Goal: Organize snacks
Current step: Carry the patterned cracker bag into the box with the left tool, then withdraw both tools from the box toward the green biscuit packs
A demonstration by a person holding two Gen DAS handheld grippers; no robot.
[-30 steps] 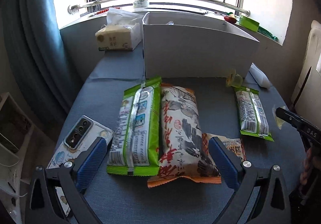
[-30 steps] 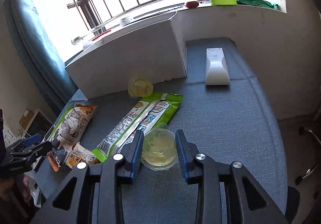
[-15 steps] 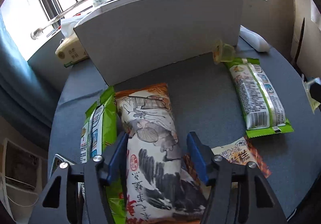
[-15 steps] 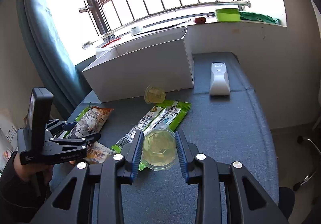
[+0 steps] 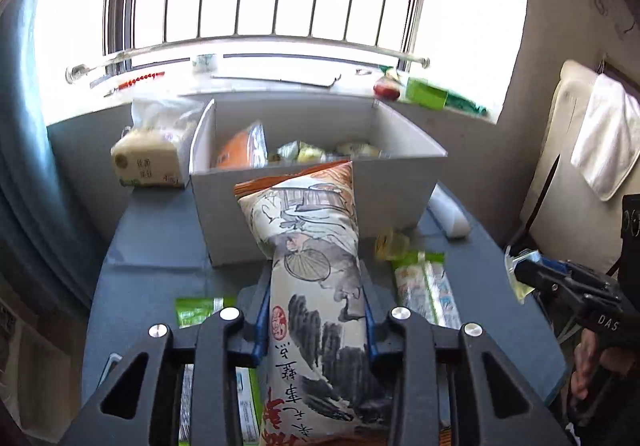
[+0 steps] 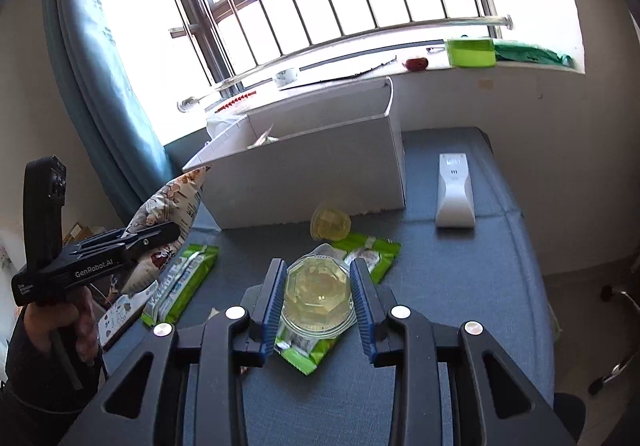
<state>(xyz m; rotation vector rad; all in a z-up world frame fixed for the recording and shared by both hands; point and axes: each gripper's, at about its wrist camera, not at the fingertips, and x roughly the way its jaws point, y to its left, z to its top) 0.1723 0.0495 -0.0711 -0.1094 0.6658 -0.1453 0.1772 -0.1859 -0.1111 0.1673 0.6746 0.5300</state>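
- Blue-padded and black, the left gripper (image 5: 316, 320) fills the bottom of the left wrist view, its jaws closing on a long snack bag (image 5: 316, 270) with ink drawings and an orange edge; the pads press its sides.
- The snack bag runs up the middle of that frame from between the jaws, lifted off the table (image 5: 160, 238), its top end overlapping the front wall of the white box (image 5: 400, 190).
- The white box sits in the upper centre, open-topped, with an orange packet (image 5: 240, 150) and small wrapped sweets inside.
- In the right wrist view the right gripper (image 6: 318, 304) stands at lower centre, pressed against a clear jelly cup (image 6: 318, 294) held between its pads, above a green packet (image 6: 360, 262) lying on the table.
- A second jelly cup (image 6: 330, 222) lies on its side just in front of the box, above the held one.
- Another green packet (image 6: 182, 282) lies at lower left, beside the left gripper and the hand (image 6: 60, 326) holding it.
- A white remote (image 6: 454, 190) lies at the right, well apart from the snacks.
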